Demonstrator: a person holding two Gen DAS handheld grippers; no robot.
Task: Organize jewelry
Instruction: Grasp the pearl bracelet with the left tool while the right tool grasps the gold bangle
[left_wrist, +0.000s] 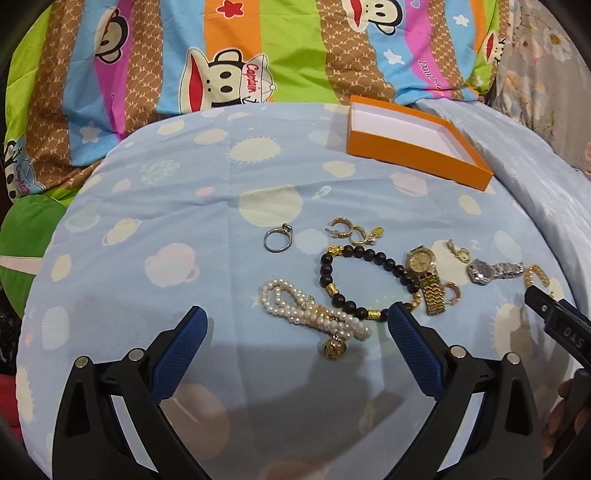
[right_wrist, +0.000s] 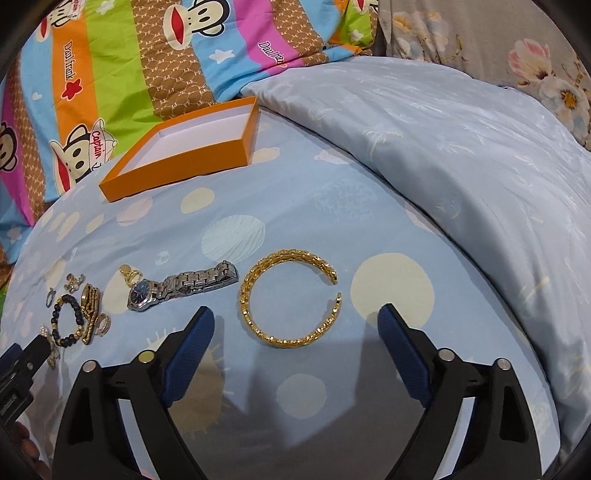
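Observation:
Jewelry lies on a light blue bedsheet. In the left wrist view my left gripper (left_wrist: 297, 319) is open and empty, just above a pearl necklace (left_wrist: 314, 314). A dark bead bracelet (left_wrist: 365, 280), a silver ring (left_wrist: 277, 238), gold earrings (left_wrist: 351, 230), a gold watch (left_wrist: 426, 280) and a silver watch (left_wrist: 493, 271) lie beyond it. In the right wrist view my right gripper (right_wrist: 297, 319) is open and empty, just short of a gold open bangle (right_wrist: 290, 302). The silver watch (right_wrist: 181, 288) lies to its left. An empty orange box (left_wrist: 417, 142) (right_wrist: 184, 151) stands farther back.
A colourful monkey-print quilt (left_wrist: 184, 66) (right_wrist: 110, 74) is bunched behind the sheet. A pale blue pillow (right_wrist: 461, 166) rises at the right. A floral cloth (right_wrist: 517, 48) lies at the far right. Part of the right gripper's body (left_wrist: 557, 321) shows at the left wrist view's right edge.

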